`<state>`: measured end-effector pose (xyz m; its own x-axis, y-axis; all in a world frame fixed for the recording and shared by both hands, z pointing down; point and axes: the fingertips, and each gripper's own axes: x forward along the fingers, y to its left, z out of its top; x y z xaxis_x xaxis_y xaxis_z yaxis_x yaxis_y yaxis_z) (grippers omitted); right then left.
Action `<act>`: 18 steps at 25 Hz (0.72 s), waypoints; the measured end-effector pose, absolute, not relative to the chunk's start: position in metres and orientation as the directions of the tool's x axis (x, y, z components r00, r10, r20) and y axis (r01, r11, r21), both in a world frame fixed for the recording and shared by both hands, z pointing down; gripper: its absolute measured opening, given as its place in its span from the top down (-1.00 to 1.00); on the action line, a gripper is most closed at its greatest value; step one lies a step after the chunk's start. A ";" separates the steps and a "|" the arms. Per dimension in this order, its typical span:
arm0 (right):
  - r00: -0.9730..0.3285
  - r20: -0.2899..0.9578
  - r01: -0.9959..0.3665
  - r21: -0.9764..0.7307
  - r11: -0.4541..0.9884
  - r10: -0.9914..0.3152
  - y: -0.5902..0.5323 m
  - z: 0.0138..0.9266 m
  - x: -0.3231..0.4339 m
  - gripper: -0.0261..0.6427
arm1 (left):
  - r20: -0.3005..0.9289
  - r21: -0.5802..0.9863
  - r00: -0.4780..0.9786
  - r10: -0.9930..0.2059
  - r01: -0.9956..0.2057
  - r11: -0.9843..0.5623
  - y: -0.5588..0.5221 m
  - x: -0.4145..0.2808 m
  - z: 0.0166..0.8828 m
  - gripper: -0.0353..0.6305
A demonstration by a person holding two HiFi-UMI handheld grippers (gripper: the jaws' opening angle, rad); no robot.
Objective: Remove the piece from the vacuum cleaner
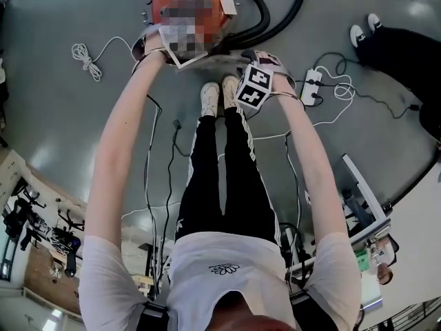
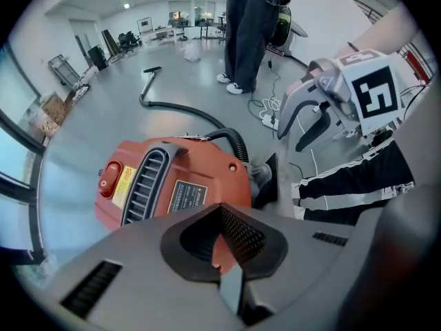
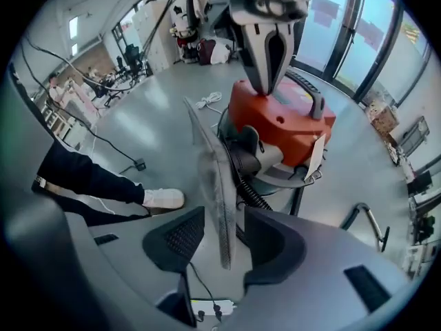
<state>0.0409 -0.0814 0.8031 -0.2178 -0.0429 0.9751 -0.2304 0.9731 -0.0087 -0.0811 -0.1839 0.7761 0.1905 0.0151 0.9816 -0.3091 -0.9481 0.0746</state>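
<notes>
Floor point(image 1: 83, 129), grey and glossy, carries the orange vacuum cleaner point(image 3: 282, 119) just ahead of the person's shoes, its black hose point(image 1: 275, 12) curling away behind. The housing looks closed, so what is in its drum is hidden, and no bin or tray shows to receive the part. The left hand-held gripper point(image 3: 267, 88) hangs over the vacuum's top with its pads pressed together, pinching nothing I can name. The right hand-held gripper point(image 3: 224, 216) is spread wide. The piece point(image 3: 207, 157), a thin translucent panel, stands edge-on between its pads, with a gap on either side and clear of the vacuum body. What supports the panel I cannot tell. The step seems to be getting a sure hold: close squarely on the flat faces, well in from the rim, then draw it off without snagging the hose.
</notes>
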 end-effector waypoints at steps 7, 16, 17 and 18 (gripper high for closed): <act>-0.090 0.996 -0.163 0.005 0.987 -0.020 -0.077 0.846 0.037 0.38 | 0.959 0.104 0.283 -0.026 -0.432 -0.896 -0.186 -0.085 0.773 0.88; -0.056 0.997 -0.199 0.040 0.979 -0.052 -0.081 0.852 0.033 0.86 | 0.980 0.086 0.201 -0.001 -0.422 -0.902 -0.186 -0.086 0.774 0.88; -0.058 0.997 -0.190 0.036 0.981 -0.048 -0.079 0.852 0.033 0.86 | 0.982 0.085 0.187 0.004 -0.422 -0.903 -0.186 -0.086 0.775 0.88; -0.057 0.997 -0.181 0.033 0.983 -0.044 -0.076 0.851 0.033 0.86 | 0.985 0.080 0.173 0.008 -0.415 -0.906 -0.185 -0.085 0.775 0.88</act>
<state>0.0331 -0.0760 0.8510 -0.0570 -0.0437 0.9974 -0.1812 0.9829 0.0327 -0.0855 -0.1854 0.7754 0.1726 0.0078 0.9850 -0.4150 -0.9063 0.0799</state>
